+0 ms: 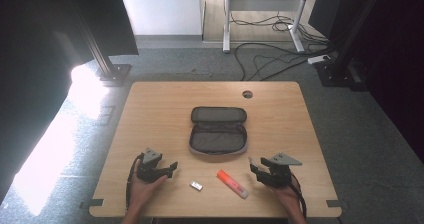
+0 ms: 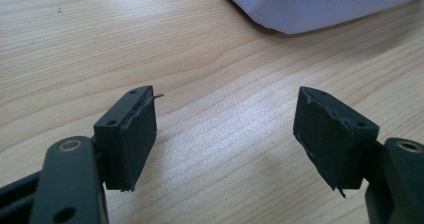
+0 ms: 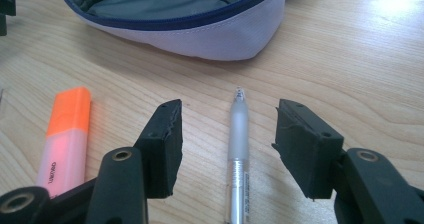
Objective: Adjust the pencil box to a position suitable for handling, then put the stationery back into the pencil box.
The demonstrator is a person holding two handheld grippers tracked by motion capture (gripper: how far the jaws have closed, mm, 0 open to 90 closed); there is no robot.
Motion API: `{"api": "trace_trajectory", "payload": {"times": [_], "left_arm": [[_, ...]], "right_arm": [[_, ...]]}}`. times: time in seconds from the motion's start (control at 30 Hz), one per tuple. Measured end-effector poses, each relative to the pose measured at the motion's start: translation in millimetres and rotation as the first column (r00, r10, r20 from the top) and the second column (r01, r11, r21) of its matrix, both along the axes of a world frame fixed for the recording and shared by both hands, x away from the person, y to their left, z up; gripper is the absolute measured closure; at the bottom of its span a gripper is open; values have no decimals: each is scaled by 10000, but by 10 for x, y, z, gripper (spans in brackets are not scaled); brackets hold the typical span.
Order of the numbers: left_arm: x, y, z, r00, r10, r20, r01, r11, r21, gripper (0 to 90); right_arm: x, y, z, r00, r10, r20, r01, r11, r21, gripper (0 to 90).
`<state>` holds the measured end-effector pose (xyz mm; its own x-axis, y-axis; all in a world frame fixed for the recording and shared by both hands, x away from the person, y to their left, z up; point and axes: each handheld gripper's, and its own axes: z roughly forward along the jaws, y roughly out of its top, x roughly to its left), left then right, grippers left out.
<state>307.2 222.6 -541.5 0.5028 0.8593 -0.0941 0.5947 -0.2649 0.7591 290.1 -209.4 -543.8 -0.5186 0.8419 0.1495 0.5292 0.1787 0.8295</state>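
Note:
An open pencil case (image 1: 218,129) with a grey lining lies in the middle of the wooden table (image 1: 150,109); its pale edge (image 2: 310,6) and its open mouth (image 3: 180,14) show in the gripper views. My left gripper (image 1: 172,166) rests open near the front left, nothing between its pads (image 2: 132,139). My right gripper (image 1: 254,165) is open at the front right. A frosted pen (image 3: 237,149) lies on the table between its jaws, clear of both pads. An orange highlighter (image 1: 231,183) lies to its left (image 3: 67,139).
A small white eraser (image 1: 196,185) lies near the front edge between the grippers. A round cable hole (image 1: 247,94) sits at the table's far side. Cables (image 1: 280,59) and frame legs stand on the floor beyond.

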Motion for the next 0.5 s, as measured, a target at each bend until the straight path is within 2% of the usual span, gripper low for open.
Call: {"api": "trace_trajectory", "payload": {"times": [0.17,0.33,0.5], "left_arm": [[-6,6,7,10000,3,30,-3,10000,-8,260],[-4,1,-12,10000,-3,-51,3,10000,57,260],[-22,14,4,10000,57,-17,-57,10000,-56,260]], "right_arm": [[-35,24,15,9999,52,98,-49,9995,-300,439],[-56,4,-3,9999,131,-102,-134,9994,-307,458],[-71,2,-21,9996,153,-224,-163,9987,-475,476]]}}
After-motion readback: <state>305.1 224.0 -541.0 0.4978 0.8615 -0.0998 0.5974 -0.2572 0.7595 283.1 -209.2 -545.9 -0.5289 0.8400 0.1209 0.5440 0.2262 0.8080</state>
